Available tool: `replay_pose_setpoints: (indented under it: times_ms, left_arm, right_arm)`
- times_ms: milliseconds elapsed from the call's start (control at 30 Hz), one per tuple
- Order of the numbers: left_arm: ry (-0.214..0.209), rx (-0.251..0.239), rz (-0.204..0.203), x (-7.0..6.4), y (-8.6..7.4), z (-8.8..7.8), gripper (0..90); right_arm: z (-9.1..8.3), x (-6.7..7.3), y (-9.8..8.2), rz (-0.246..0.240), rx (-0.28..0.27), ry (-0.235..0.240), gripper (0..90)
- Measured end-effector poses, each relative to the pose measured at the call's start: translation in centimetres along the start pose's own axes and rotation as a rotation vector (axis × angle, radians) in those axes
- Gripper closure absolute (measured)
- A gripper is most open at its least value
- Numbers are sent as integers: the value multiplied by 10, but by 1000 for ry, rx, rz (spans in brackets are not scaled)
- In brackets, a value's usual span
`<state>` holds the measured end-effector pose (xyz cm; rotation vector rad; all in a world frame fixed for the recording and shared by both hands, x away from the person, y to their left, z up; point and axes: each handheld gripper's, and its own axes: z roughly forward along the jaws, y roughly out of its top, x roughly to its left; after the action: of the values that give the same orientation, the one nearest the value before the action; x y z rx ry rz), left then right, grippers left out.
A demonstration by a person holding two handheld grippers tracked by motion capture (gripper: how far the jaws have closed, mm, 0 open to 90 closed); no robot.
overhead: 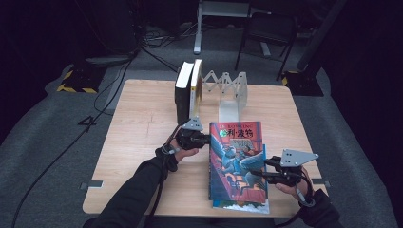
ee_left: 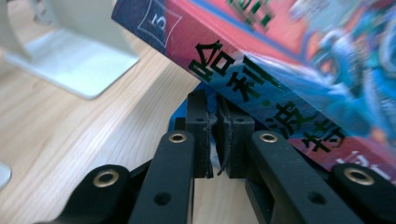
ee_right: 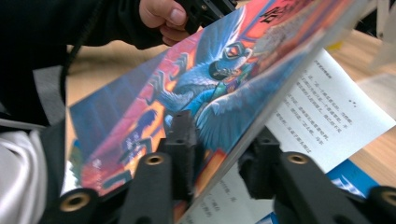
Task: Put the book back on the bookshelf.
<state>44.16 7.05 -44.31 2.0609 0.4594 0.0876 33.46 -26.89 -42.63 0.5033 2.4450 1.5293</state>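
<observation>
Book: a colourful paperback point(overhead: 236, 156) lies on the near right part of the table point(overhead: 142, 142), its front cover lifted over a second blue book point(overhead: 242, 205) underneath.
Left tongs point(overhead: 207, 139): together, clamped on the spine-side edge of the paperback near its far left corner; in the left gripper view the pads point(ee_left: 201, 135) pinch a thin layer just under the spine.
Right tongs point(overhead: 260, 175): apart, straddling the raised cover at its right edge; one pad point(ee_right: 184, 140) lies against the artwork, the other stands off beneath, above a printed page point(ee_right: 327, 116).
Step in hand: opening or lifting the book, judged from the raised cover.
Technique: hold the spine steady with the left tongs; close the right tongs on the cover alone, not the pages, and lift gently to avoid creasing.
Surface: pale wood-grain table; two upright books point(overhead: 187, 90) and a folding white bookend point(overhead: 228, 90) stand at the far edge.
Room: dark, grey floor, cables, a chair beyond.
</observation>
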Motion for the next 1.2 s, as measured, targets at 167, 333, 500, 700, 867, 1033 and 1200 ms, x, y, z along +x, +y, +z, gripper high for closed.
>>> replay_pose_setpoints:
  times_ms: [167,333,500,700,867,1033,1200]
  left_arm:
    - [-8,11,64,-4,16,-9,895]
    - [31,5,93,-2,37,-22,897]
    - [32,4,125,-1,55,-34,898]
    - [65,-39,117,-8,62,-39,843]
    - [188,33,109,-8,46,-32,668]
    - [181,53,39,-3,18,-24,601]
    - [65,84,-38,-12,-12,-15,461]
  right_arm:
    - [3,0,9,-20,19,-19,611]
    - [5,-5,15,-19,-29,-120,753]
    - [2,-6,21,-30,-76,-191,816]
    - [-7,7,19,-82,-121,-251,837]
    - [-10,12,14,-77,-133,-253,841]
    - [-8,9,5,-51,-107,-236,842]
    - [-4,7,5,-38,-93,-228,842]
